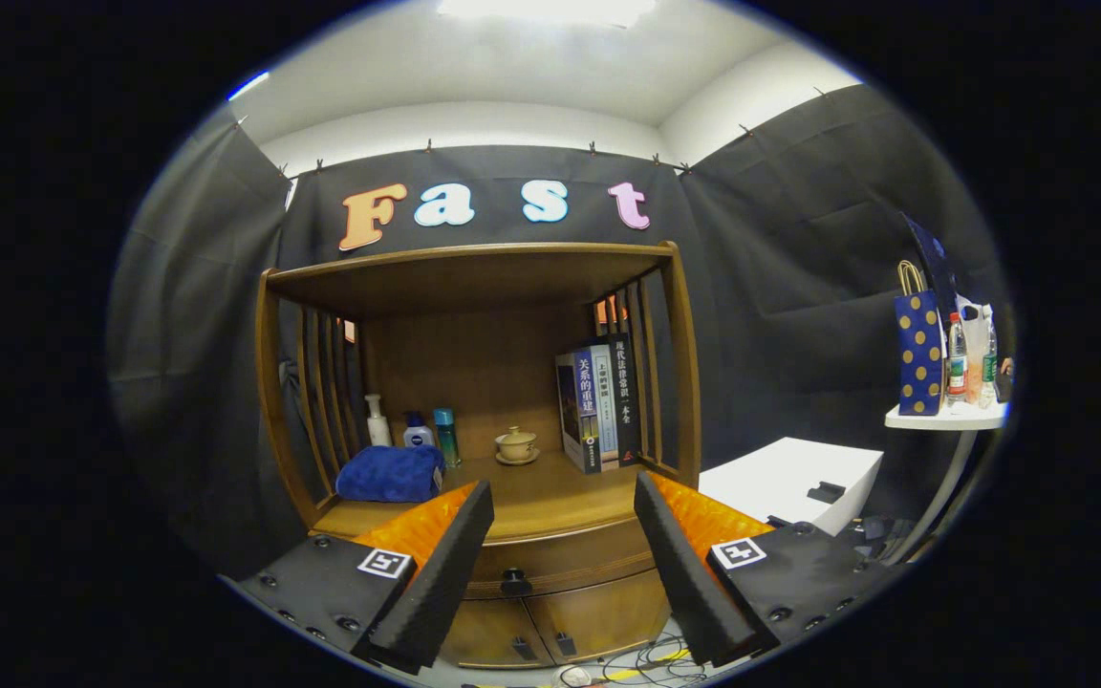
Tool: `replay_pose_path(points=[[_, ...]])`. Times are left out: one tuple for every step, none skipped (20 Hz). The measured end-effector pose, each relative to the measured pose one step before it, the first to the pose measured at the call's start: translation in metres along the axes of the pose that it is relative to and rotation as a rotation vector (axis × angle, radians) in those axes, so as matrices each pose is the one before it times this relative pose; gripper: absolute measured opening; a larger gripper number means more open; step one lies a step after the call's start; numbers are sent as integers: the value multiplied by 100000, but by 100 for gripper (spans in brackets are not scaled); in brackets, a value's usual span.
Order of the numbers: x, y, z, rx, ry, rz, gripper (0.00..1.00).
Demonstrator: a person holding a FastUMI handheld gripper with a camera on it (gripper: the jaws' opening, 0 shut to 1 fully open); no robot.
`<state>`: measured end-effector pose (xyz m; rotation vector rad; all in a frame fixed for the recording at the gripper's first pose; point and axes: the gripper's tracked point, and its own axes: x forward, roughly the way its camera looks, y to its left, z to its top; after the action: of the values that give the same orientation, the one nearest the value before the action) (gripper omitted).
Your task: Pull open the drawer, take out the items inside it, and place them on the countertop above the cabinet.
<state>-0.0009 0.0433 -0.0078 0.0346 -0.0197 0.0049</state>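
While the gripper (565,564) hangs with fingers spread wide and empty, the closed drawer (560,559) sits between them, its stiff wooden front likely sliding smoothly if pinched at the small round knob (514,581) toward seven o'clock.

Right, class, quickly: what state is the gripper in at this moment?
Gripper: open, holding nothing; its fingers are spread apart, with the closed drawer's knob seen between them, farther ahead.
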Motion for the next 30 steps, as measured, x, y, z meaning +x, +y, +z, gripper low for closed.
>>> replay_pose_path(points=[[400, 221, -843, -908, -335, 798, 98], [571, 448, -685, -835, -133, 1010, 98], [580, 436, -910, -943, 118, 751, 98], [388, 462, -684, -941, -336, 936, 98], [612, 511, -816, -261, -403, 1407, 98], [358, 811, -799, 436, 658, 2207, 98], [326, 500, -1024, 1275, 920, 2030, 98], [471, 392, -905, 1337, 966, 1791, 98], [792, 418, -1145, 1703, 1496, 1417, 98], [611, 288, -977, 1537, 1897, 824, 98], [814, 190, -1054, 881, 1513, 651, 98], [949, 295, -855, -12, 1189, 796, 98], [923, 126, -881, -1076, 1258, 490, 98], [714, 164, -1170, -1211, 1965, 564, 98], [868, 312, -1002, -135, 1564, 1083, 98], [731, 318, -821, 372, 999, 649, 98], [712, 119, -952, 96, 1511, 391, 98], [776, -235, -954, -257, 1424, 52, 98], [856, -193, -863, -679, 1170, -462, 98], [623, -339, -836, -453, 1512, -740, 98], [402, -9, -695, 8, 1016, -151, 99], [353, -99, -559, -294, 646, 73, 99], [360, -261, -588, -800, 820, -359, 99], [320, -565, -531, -855, 959, -908, 98], [299, -376, -693, -313, 1289, -318, 98], [459, -408, -812, 301, 1840, -92, 98], [339, -108, -838, 1149, 2745, 1174, 98], [120, -202, -699, 838, 1626, 396, 98], [236, -278, -414, -37, 1026, 171, 96], [294, -330, -428, -865, 1153, -222, 94]])
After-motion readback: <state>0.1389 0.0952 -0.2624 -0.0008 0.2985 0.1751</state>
